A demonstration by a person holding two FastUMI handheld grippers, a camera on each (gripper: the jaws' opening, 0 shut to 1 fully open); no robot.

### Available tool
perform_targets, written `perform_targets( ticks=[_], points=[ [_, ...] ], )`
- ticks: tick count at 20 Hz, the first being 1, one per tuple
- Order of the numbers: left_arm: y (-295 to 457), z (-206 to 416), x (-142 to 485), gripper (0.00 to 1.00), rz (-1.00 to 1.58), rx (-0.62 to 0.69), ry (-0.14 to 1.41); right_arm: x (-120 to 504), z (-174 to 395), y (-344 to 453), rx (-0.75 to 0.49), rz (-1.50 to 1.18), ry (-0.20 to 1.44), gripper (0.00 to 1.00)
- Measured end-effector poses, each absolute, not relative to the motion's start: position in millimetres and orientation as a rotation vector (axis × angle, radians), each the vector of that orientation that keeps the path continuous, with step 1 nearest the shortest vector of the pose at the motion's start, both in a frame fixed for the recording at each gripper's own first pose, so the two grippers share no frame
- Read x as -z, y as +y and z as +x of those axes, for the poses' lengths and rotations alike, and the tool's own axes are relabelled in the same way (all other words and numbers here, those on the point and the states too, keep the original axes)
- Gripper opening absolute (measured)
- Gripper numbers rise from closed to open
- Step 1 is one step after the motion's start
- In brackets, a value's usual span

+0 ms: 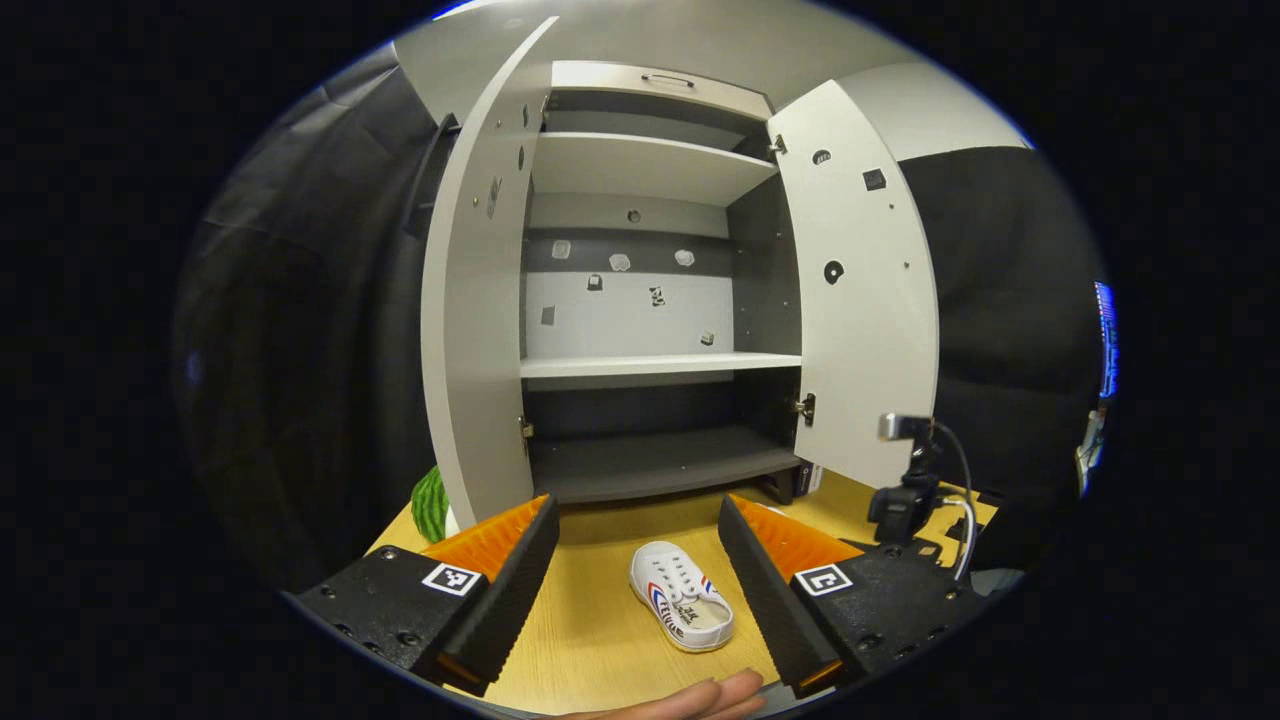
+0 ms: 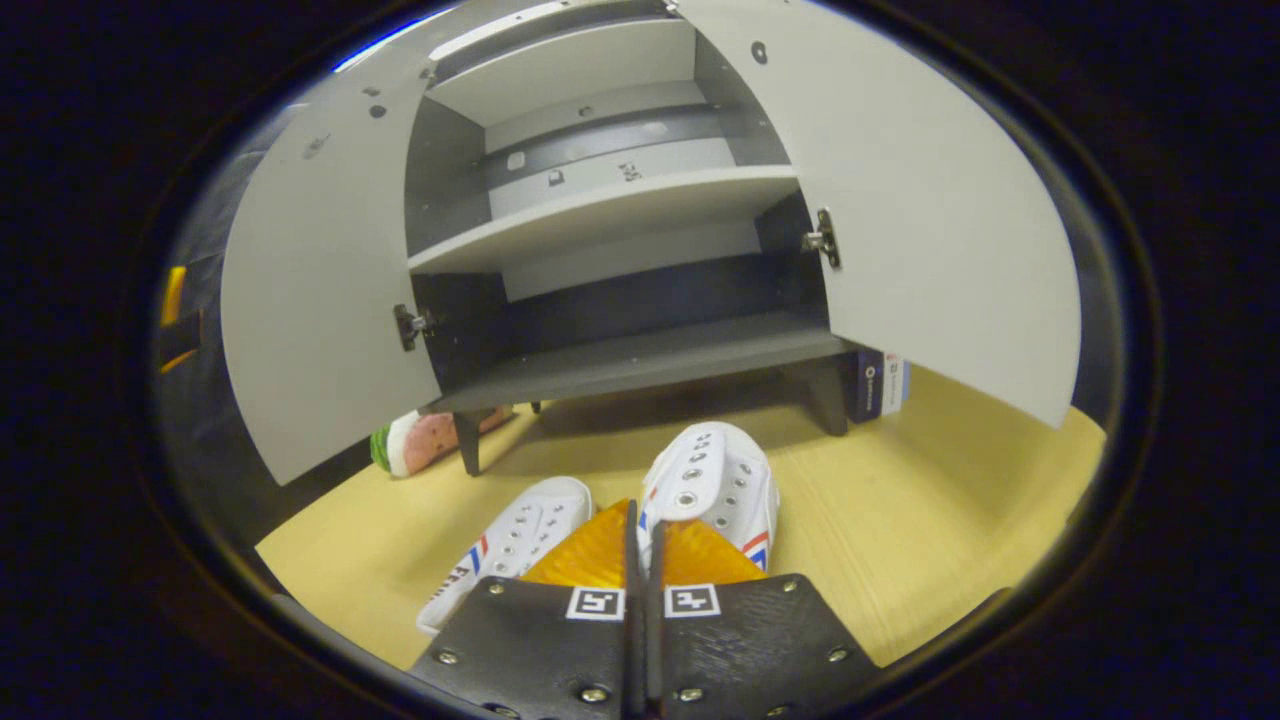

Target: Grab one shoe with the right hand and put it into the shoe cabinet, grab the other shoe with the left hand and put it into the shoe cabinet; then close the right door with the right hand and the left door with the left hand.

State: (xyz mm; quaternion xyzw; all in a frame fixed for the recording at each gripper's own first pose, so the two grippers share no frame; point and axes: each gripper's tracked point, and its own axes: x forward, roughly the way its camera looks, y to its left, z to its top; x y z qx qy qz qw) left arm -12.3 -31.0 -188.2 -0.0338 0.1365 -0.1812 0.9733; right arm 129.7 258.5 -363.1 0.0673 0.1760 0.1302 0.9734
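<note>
1. The right gripper (image 2: 640, 560) is seen at the bottom centre of the right gripper view with its fingers pressed together, pinching the edge of a white canvas shoe with red and blue side stripes (image 2: 715, 480); the grip is judged to be the pick-up of shoe 1.
2. A second white canvas shoe (image 2: 520, 545) is seen lying on the yellow wooden table (image 2: 900, 540), just left of the held one, at lower left.
3. The left gripper (image 1: 635, 560) is held back with its fingers spread wide, nothing between them; it is probably kept waiting for its turn.
4. The grey shoe cabinet (image 1: 650, 300) is shown with both doors swung open, so its dark bottom shelf (image 2: 640, 360) is free to receive shoes.
5. In the left gripper view, 1 shoe (image 1: 682, 595) is shown on the table, and the upper shelves are shown; in the right gripper view, both shoes are shown, plus a watermelon-slice toy (image 2: 425, 440) beside the cabinet leg.
</note>
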Motion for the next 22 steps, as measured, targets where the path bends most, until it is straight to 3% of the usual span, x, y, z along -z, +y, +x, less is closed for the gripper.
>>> perform_targets(
  ticks=[10, 16, 22],
  points=[
    [-28.2, 29.1, 183.3, 0.99, -0.081, 0.334, 0.211, 155.9, 160.9, 274.9, -0.349, 0.013, 0.115, 0.01],
    [-24.9, 40.7, 158.6, 0.98, -0.089, 0.322, 0.12, 73.7, 253.8, 295.3, -0.37, -0.097, 0.115, 0.01],
    [-40.2, 44.8, 176.6, 0.98, -0.148, 0.349, 0.159, 68.1, 361.4, 322.2, -0.375, -0.231, 0.212, 0.01]
  ],
)
